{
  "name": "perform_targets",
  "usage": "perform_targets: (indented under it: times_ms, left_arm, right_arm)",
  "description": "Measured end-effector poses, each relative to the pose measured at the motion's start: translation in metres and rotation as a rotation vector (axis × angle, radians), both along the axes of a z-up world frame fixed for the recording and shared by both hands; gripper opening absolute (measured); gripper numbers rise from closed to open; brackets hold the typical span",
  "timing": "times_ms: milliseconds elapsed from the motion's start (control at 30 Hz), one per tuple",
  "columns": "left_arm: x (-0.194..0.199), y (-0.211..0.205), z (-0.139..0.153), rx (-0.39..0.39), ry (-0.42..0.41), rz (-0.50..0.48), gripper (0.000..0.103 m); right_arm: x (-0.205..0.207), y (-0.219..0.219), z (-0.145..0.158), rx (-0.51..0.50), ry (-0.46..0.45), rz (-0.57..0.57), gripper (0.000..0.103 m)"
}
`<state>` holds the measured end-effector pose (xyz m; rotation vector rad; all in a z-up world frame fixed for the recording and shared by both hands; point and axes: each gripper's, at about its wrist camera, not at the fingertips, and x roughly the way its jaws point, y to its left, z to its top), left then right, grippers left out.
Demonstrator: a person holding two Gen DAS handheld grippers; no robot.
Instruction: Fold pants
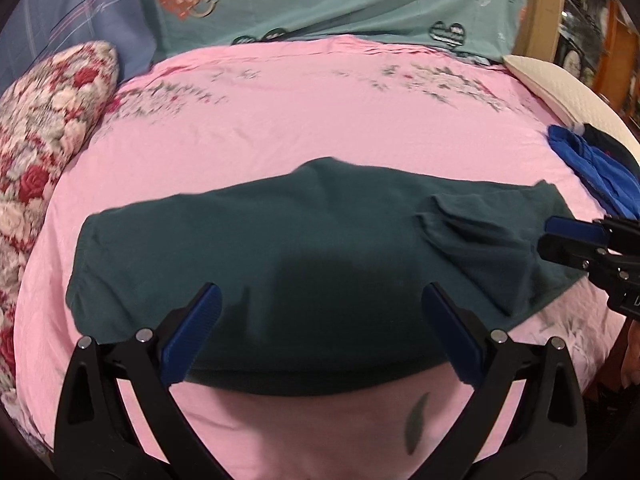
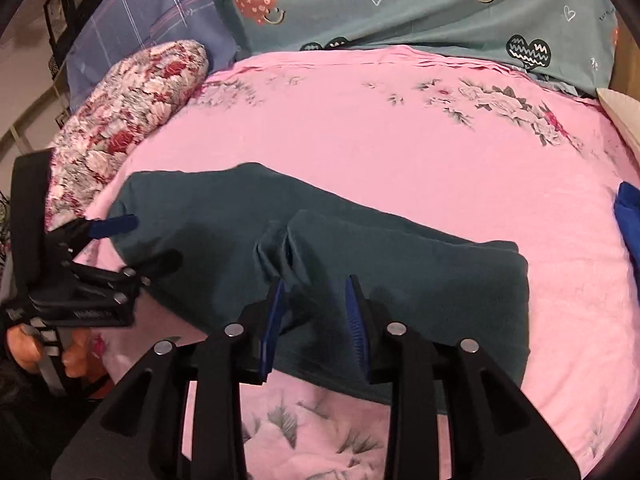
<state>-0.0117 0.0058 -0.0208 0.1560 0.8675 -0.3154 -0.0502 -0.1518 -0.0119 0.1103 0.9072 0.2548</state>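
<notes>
The dark teal, soft knit pants (image 1: 288, 248) lay folded lengthwise into a long band across the pink floral bed sheet (image 1: 320, 120), near the front edge of the bed. A rumpled flap (image 2: 296, 240) stood up from the band toward its right part, where the cloth had bunched into a ridge.

Judging by the way it draped and creased, the fabric looked light, limp and a little clingy. It would sag and slide out of shape if lifted by one point, so a pinch through all layers at an end of the band, one claw at each corner, seemed the safest hold. The bunched flap would likely need smoothing before another fold.

The left claw (image 1: 320, 300) hung over the near edge of the pants with its blue-padded jaws spread wide and nothing between them; the pads touched no cloth that could be seen. The right claw (image 2: 316, 312) stood over the middle of the band, just in front of the flap, with its jaws only partly apart. Cloth showed in the gap below them, but the pads did not press on it, so it held nothing.

A folded blue garment (image 1: 592, 168) lay apart at the right side of the bed, and a red-and-white rose-patterned pillow (image 1: 48, 120) at the left.
</notes>
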Motion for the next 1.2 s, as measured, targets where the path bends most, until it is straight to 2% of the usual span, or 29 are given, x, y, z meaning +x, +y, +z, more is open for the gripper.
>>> perform_targets:
  times_ms: [67, 100, 133, 200, 267, 367, 433, 467, 500, 533, 633, 733, 833, 1000, 1067, 1167, 1200]
  left_arm:
    - [-0.003, -0.004, -0.001, 0.002, 0.000, -0.014, 0.101]
    - [-0.004, -0.004, -0.002, 0.000, 0.004, -0.014, 0.101]
    - [-0.004, -0.002, -0.003, -0.004, 0.011, -0.011, 0.101]
    - [-0.002, 0.001, -0.006, -0.011, 0.025, 0.003, 0.101]
    - [-0.001, 0.002, -0.010, -0.010, 0.040, 0.006, 0.101]
    - [-0.005, -0.004, -0.015, 0.000, 0.050, -0.009, 0.101]
    - [-0.006, -0.007, -0.019, 0.034, 0.049, -0.002, 0.101]
    - [-0.006, -0.007, -0.021, 0.038, 0.057, -0.002, 0.101]
    - [-0.005, -0.006, -0.023, 0.022, 0.073, -0.007, 0.101]
    - [-0.005, -0.006, -0.025, 0.016, 0.080, -0.007, 0.101]
    - [-0.008, -0.004, -0.023, 0.017, 0.070, -0.004, 0.101]
    - [-0.009, 0.000, -0.022, 0.010, 0.064, 0.008, 0.101]
    - [-0.010, 0.003, -0.020, 0.009, 0.060, 0.015, 0.101]
    - [-0.013, 0.017, -0.024, 0.004, 0.073, 0.041, 0.101]
    - [-0.012, 0.022, -0.027, 0.000, 0.085, 0.054, 0.101]
    - [-0.013, 0.026, -0.028, -0.004, 0.088, 0.059, 0.101]
    - [-0.013, 0.027, -0.028, -0.005, 0.086, 0.058, 0.101]
  right_arm:
    - [-0.004, 0.006, 0.006, 0.049, -0.031, 0.062, 0.035]
    - [-0.007, 0.009, 0.009, 0.011, -0.044, 0.061, 0.041]
    - [-0.004, 0.012, 0.007, -0.024, -0.042, 0.049, 0.041]
    - [0.006, 0.014, -0.004, -0.031, 0.004, 0.027, 0.041]
    - [0.013, 0.021, -0.017, -0.005, 0.052, 0.054, 0.041]
    - [0.015, 0.040, -0.025, -0.028, 0.070, 0.109, 0.041]
    - [0.014, 0.046, -0.030, -0.082, 0.069, 0.105, 0.040]
    - [0.017, 0.043, -0.033, -0.068, 0.081, 0.096, 0.037]
    - [0.016, 0.041, -0.037, -0.036, 0.089, 0.083, 0.028]
    - [0.017, 0.033, -0.037, 0.013, 0.090, 0.069, 0.011]
    - [0.014, 0.017, -0.029, 0.132, 0.047, 0.033, 0.005]
    - [0.010, 0.010, -0.010, 0.214, -0.006, 0.053, 0.005]
    - [0.006, 0.023, 0.003, 0.188, -0.026, 0.121, 0.005]
    - [0.013, 0.043, -0.035, 0.103, 0.107, 0.162, 0.005]
    - [0.012, 0.050, -0.042, 0.047, 0.122, 0.182, 0.006]
    - [0.004, 0.059, -0.030, -0.033, 0.064, 0.207, 0.014]
    - [0.002, 0.062, -0.026, -0.053, 0.042, 0.213, 0.022]
